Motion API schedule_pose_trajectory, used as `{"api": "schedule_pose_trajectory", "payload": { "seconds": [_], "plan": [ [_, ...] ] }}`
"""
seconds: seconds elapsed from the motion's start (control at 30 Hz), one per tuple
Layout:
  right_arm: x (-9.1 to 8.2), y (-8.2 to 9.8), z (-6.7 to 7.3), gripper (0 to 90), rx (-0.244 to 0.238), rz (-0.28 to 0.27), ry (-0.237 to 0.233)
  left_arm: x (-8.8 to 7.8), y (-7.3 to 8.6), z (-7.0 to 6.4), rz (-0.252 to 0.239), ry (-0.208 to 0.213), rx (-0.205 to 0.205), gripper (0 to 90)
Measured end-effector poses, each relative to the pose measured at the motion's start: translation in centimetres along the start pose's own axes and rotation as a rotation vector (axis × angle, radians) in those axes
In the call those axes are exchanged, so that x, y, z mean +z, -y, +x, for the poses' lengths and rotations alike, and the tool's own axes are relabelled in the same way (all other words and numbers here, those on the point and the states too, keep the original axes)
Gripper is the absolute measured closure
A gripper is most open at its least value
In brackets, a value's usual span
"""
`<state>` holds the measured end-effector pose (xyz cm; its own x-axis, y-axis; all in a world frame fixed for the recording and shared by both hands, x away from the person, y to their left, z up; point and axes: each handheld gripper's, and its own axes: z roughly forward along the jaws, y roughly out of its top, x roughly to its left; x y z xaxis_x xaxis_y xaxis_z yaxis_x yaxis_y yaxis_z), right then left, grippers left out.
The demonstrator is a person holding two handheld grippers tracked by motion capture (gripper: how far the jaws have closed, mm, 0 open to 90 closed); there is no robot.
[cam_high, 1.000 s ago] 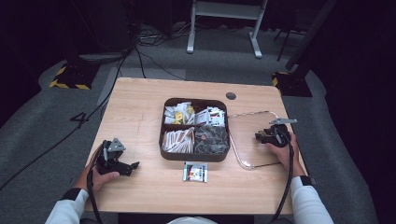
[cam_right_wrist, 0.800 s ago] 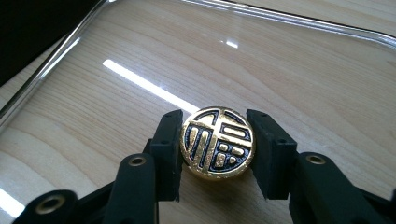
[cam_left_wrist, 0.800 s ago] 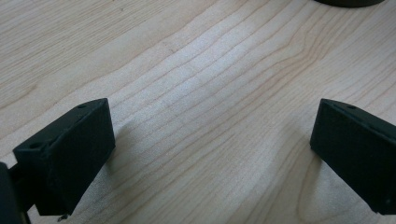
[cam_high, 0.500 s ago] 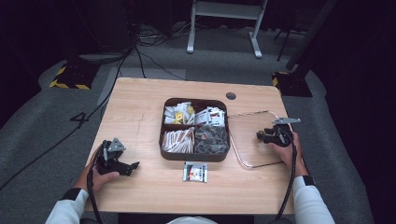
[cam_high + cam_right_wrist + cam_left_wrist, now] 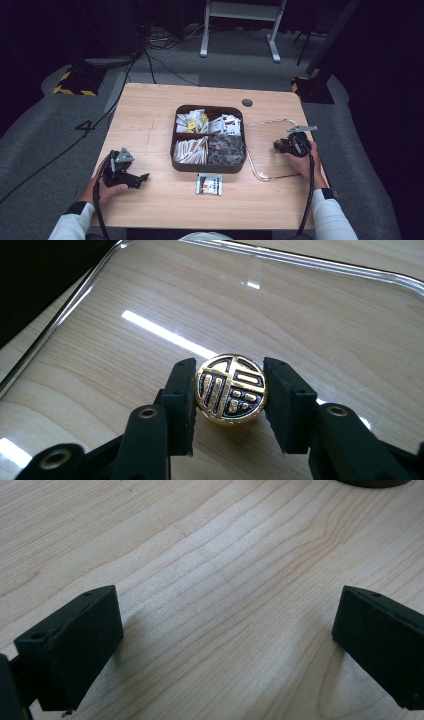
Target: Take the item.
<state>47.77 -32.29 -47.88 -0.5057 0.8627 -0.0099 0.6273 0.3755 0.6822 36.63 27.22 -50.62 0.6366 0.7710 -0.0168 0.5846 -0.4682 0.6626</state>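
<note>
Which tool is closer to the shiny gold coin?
The right tool. The gold coin sits right between its jaws, over the clear tray. The left tool rests far off across the table, past the brown box, its jaws wide open on bare wood.

- White long sleeves (image 5: 72, 222) with dark cuffs at the wrists are worn on both forearms, seen in the high view.
- The left tool (image 5: 131, 176) is built of black parts, with a grey three-cornered plate mounted on top.
- The right tool (image 5: 286, 145) is likewise black and is topped by a grey three-cornered plate.
- A black cable (image 5: 307, 200) is trailed from the right tool along the forearm; another is trailed from the left tool.
- In the left gripper view, two blocky matte black jaws with small screw holes are seen.
- In the right gripper view, black jaws are carried on black link arms fixed with brass-coloured rivets (image 5: 148, 413).
</note>
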Motion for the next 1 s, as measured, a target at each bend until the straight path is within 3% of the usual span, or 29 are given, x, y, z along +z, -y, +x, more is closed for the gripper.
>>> {"api": "schedule_pose_trajectory", "payload": {
  "seconds": [0.1, 0.23, 0.37, 0.43, 0.53, 0.6, 0.8, 1.0],
  "plan": [
    [-0.1, -0.2, 0.5, 58.5, -0.012, 0.024, 0.000, 0.0, 0.0, 0.0, 0.000, 0.000, 0.000, 0.1],
    [-0.5, -0.1, 0.3, 54.9, -0.017, 0.039, -0.054, 0.0, 0.0, 0.0, 0.000, 0.000, 0.000, 0.2],
    [-0.8, 0.0, 0.4, 56.7, -0.051, 0.047, -0.082, 0.0, 0.0, 0.0, 0.000, 0.000, 0.000, 0.2],
    [-0.8, -0.1, 0.4, 52.9, -0.069, 0.050, -0.098, 0.0, 0.0, 0.0, 0.000, 0.000, 0.000, 0.2],
    [-0.7, -0.3, 0.4, 43.6, -0.088, 0.041, -0.079, 0.0, 0.0, 0.0, 0.000, 0.000, 0.000, 0.2],
    [-0.4, -0.3, 0.3, 42.5, -0.101, 0.034, -0.073, 0.0, 0.0, 0.0, 0.000, 0.000, 0.000, 0.2],
    [0.4, 0.2, 0.1, 58.3, -0.092, 0.043, -0.105, 0.0, 0.0, 0.0, 0.000, 0.000, 0.000, 0.2],
    [0.2, 0.3, 0.0, 58.9, -0.095, 0.037, -0.088, 0.0, 0.0, 0.0, 0.000, 0.000, 0.000, 0.2]
  ]
}}
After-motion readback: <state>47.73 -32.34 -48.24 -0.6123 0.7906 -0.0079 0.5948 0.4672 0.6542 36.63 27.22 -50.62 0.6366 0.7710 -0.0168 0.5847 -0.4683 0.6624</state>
